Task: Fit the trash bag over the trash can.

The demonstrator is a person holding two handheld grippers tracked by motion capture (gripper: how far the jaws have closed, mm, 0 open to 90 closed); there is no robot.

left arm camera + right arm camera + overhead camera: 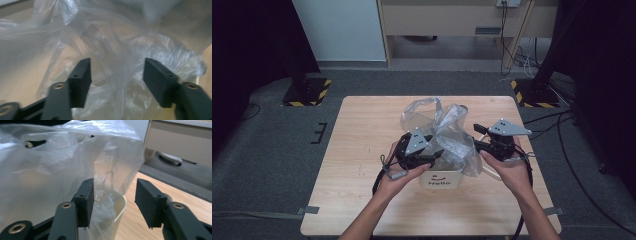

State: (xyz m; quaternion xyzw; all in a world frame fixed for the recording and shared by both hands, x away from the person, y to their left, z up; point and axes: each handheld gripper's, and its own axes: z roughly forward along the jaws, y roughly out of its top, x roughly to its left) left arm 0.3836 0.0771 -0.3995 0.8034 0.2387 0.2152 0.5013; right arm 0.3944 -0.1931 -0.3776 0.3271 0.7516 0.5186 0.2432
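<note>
1. Here the work in hand looks like lining the small white bin with the clear plastic bag; the bin stands near the front middle of the wooden surface, and the bag billows up out of it.
2. The left gripper sits just left of the bin, its fingers set wide apart, with crumpled film lying between them but no pad pressing on it.
3. The right gripper is at the bin's right side, fingers parted to a middling gap; the bag and the cream rim of the bin lie between and beside them, ungripped.
4. I judge the step to be a re-grip: neither side holds the film.
5. Next, each gripper likely needs to pinch the bag's mouth edge and draw it outward and down over the rim, gently, as thin film slips and tears.
</note>
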